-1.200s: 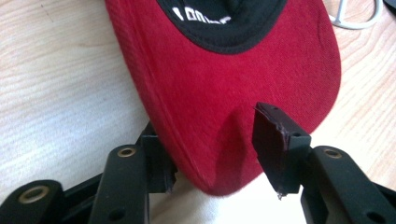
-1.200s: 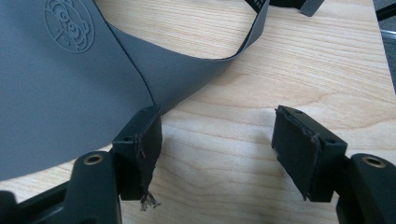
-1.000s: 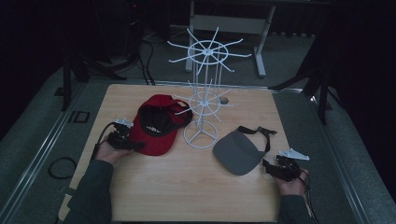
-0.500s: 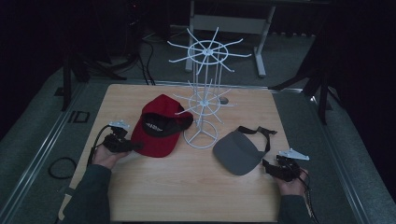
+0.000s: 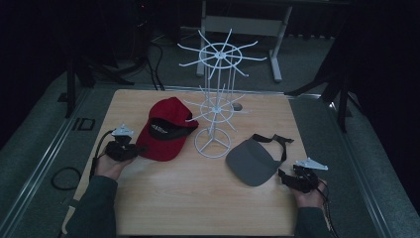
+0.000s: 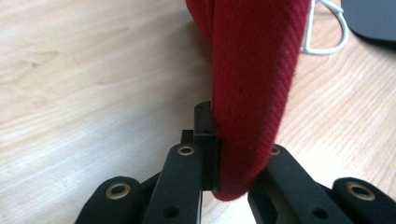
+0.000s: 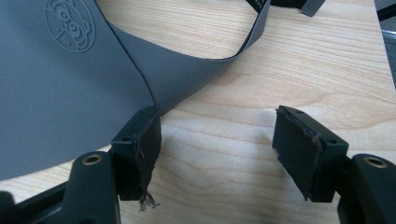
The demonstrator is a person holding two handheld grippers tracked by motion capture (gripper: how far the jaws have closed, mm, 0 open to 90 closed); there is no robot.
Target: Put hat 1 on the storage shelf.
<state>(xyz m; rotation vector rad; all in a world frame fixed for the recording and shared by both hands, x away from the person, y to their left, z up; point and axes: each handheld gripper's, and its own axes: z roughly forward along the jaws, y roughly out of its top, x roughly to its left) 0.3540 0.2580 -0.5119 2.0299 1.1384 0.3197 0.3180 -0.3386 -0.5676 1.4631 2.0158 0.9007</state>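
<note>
Red cap point(image 6: 254, 93) brim sits pinched between my left gripper's point(image 6: 233, 154) jaws; earlier frames are given, and those jaws have just been closing, now clamped on the fabric edge. From the left gripper view, the brim stands on edge, rising away from the jaws over the wooden table point(image 6: 70, 93). From above I see the left gripper point(image 5: 130, 149) at the near-left of the table, touching the cap's point(image 5: 166, 130) near-left edge, the crown opening tipped up and facing me.

My right gripper point(image 7: 217, 149) has its jaws spread wide, nothing between them but bare wood. Its left pad point(image 7: 144, 140) lies just beside the edge of the grey visor point(image 7: 60, 84), which bears an embossed round logo point(image 7: 70, 23). From above, the right gripper point(image 5: 292, 179) rests at the near-right, the visor point(image 5: 252, 161) just beyond it, strap point(image 5: 275, 141) looped behind.

Farther off, between cap and visor, stands the white wire hat rack point(image 5: 215, 99), its arms bare. Its ring base point(image 5: 213, 144) is just beside the cap.
</note>
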